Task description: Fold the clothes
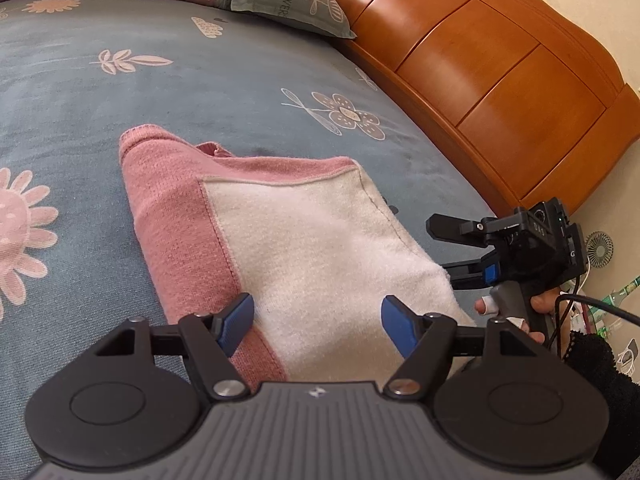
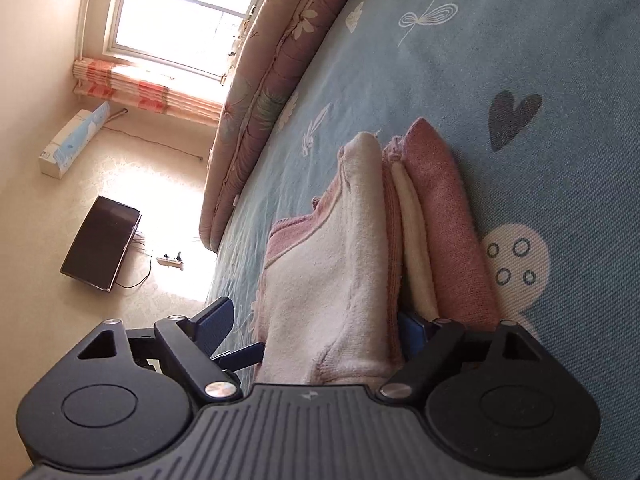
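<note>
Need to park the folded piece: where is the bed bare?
Free: bedspread between the folded pink garment and the pillow, also left of the garment. Crowded: the headboard side, where the right gripper straddles the garment's edge.

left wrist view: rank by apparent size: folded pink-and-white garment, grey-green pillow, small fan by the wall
1. Folded pink-and-white knit garment, though nearness inflates it.
2. Grey-green printed pillow, far off and partly cut.
3. Small round fan.
</note>
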Motion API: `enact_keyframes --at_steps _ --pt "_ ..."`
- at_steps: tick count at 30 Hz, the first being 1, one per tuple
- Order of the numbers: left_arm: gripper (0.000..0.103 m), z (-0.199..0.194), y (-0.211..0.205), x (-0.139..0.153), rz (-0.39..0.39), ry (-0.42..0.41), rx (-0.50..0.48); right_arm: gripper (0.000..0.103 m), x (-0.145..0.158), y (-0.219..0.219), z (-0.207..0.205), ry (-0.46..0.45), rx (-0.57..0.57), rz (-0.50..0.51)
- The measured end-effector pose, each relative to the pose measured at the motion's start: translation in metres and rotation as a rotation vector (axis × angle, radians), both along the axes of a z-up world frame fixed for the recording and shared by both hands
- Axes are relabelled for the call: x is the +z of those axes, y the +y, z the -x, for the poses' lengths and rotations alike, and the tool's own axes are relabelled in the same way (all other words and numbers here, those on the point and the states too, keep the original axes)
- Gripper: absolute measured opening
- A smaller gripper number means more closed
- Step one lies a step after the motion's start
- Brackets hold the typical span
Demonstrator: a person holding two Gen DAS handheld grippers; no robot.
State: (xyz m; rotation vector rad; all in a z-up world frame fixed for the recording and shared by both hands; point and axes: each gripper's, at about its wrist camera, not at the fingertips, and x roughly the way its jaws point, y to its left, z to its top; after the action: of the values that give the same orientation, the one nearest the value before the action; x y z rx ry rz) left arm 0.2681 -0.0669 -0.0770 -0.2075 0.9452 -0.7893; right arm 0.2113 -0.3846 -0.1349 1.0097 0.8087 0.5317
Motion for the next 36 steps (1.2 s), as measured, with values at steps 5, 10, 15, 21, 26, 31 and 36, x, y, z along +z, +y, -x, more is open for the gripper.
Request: enact_keyframes --at_steps 5,10,15,21,26,31,36 --pt "0.072 0.001 -0.001 0.003 -0.01 -0.003 0.007 0.06 -0.017 -0.001 -0.001 -0.004 -0.007 0.057" --pt "0.073 0.008 -0.004 0.017 -0.033 -0.041 0.006 0.024 -0.038 -0.018 -0.001 0.079 -0.048 -0.028" --pt "0.074 0.013 -0.007 0.022 -0.057 -0.064 -0.007 0.026 -0.023 -0.007 -0.001 0.061 -0.043 0.071" --pt "0.074 0.016 -0.003 0.028 -0.05 -0.086 -0.003 0.025 0.008 -0.003 0.011 -0.022 -0.06 0.127" --pt "0.075 0.018 -0.006 0.035 -0.041 -0.106 -0.029 0.025 0.031 -0.007 0.016 -0.064 -0.068 0.203" --pt "0.075 0.016 -0.015 0.034 -0.047 -0.116 -0.06 0.024 0.019 -0.02 0.021 -0.018 -0.11 0.208" --pt "0.078 0.007 -0.026 0.023 -0.086 -0.127 -0.109 0.025 -0.001 -0.029 0.022 0.026 -0.119 0.168"
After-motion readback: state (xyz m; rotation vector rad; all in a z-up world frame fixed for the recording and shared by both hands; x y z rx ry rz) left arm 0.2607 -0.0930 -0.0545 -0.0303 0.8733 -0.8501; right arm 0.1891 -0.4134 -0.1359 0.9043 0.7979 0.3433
